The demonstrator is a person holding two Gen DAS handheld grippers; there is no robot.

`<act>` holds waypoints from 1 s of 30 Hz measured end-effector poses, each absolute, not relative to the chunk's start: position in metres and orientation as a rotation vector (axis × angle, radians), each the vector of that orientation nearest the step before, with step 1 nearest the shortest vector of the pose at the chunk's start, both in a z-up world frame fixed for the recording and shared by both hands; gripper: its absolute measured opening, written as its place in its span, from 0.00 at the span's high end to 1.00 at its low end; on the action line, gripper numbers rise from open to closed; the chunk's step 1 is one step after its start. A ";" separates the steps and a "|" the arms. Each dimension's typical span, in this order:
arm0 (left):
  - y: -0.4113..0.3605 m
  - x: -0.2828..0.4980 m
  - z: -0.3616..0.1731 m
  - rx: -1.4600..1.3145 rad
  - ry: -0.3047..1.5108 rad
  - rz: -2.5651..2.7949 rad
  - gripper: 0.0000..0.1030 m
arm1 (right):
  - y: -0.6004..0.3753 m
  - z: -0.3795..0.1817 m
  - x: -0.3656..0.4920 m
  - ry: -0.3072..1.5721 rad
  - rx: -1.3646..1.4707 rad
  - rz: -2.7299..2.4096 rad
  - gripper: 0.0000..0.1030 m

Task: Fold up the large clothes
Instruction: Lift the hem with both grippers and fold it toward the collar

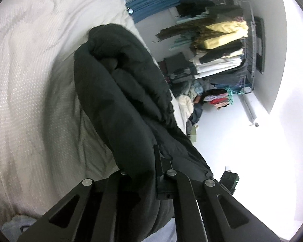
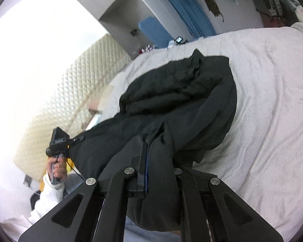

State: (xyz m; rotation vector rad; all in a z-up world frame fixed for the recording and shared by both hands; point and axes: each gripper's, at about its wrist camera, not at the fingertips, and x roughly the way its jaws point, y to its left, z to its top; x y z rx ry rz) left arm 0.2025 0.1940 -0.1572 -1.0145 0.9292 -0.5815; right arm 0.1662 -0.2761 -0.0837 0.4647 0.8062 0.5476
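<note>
Both grippers, left gripper [image 1: 149, 167] and right gripper [image 2: 153, 161], clamp our half-folded black jacket [image 2: 177, 92] over the bed's [image 2: 272, 104] near edge; final folds remain, we judge.

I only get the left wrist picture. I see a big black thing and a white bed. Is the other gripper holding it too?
Observer: Yes. The right gripper is shut on the black garment, with cloth bunched between its fingers.
Operator: Where's the rest of it?
Observer: The far part lies in a heap on the white bedspread.
Operator: Who holds my gripper?
Observer: A hand in a white sleeve grips its handle.
Operator: What's behind that?
Observer: A cream quilted panel stands beside the bed.
</note>
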 end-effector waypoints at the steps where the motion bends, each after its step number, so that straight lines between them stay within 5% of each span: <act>1: 0.198 0.197 -0.153 -1.008 0.928 -0.585 0.97 | -0.277 -0.081 0.158 0.788 0.473 0.552 0.94; 24: 0.233 0.033 -0.031 -0.755 1.025 -0.557 0.97 | -0.265 -0.025 -0.011 0.652 0.546 0.528 0.95; 30: 0.233 0.041 -0.009 -0.717 1.034 -0.533 0.97 | -0.259 -0.012 -0.003 0.647 0.539 0.526 0.94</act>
